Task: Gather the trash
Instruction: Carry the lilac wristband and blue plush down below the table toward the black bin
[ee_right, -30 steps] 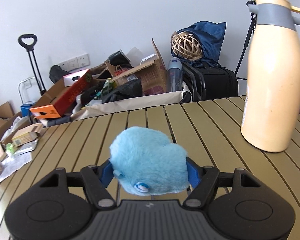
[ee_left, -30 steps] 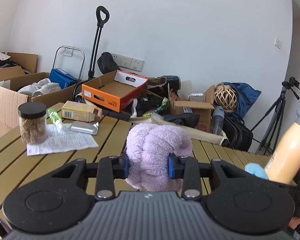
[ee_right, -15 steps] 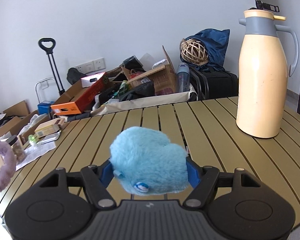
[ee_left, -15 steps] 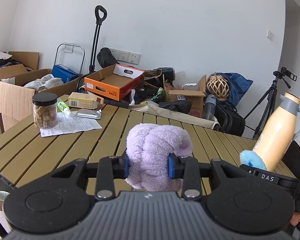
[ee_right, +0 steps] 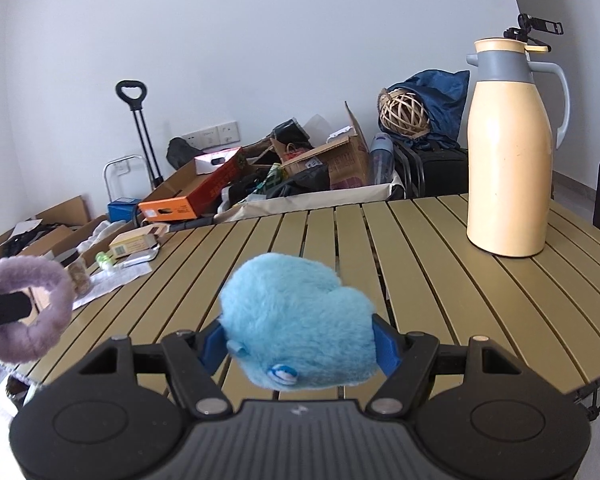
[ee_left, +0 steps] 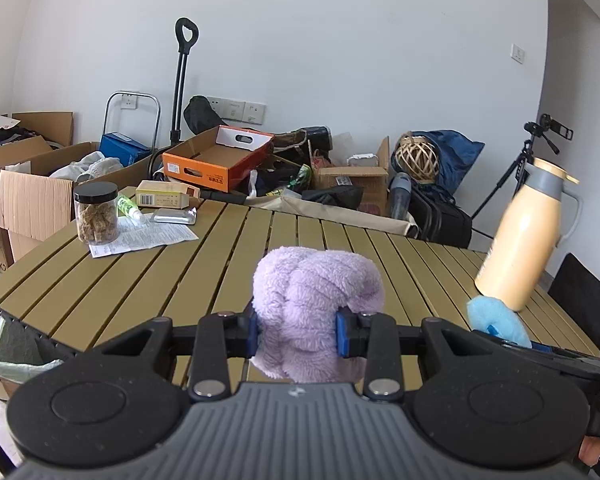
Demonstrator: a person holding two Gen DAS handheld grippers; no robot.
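My left gripper (ee_left: 298, 330) is shut on a purple fluffy plush (ee_left: 316, 304), held above the near edge of the slatted table (ee_left: 228, 248). It also shows in the right wrist view (ee_right: 28, 312) at the far left. My right gripper (ee_right: 300, 344) is shut on a blue fluffy plush (ee_right: 300, 320), held above the table; the blue plush also shows in the left wrist view (ee_left: 494, 318). On the table's far left lie a paper sheet (ee_left: 144, 236), a silver foil pack (ee_left: 174, 216), a small box (ee_left: 162, 199) and a green tube (ee_left: 128, 206).
A jar with a black lid (ee_left: 96, 212) stands on the paper. A cream thermos jug (ee_right: 508, 152) stands at the table's right. A bin with a green liner (ee_left: 16, 352) sits below the table's left edge. Cardboard boxes (ee_left: 28, 188), bags and a tripod (ee_left: 520, 168) crowd the floor behind.
Both grippers have pulled back and risen from the table, still holding their plushes. More of the table's near edge and the bin have come into view.
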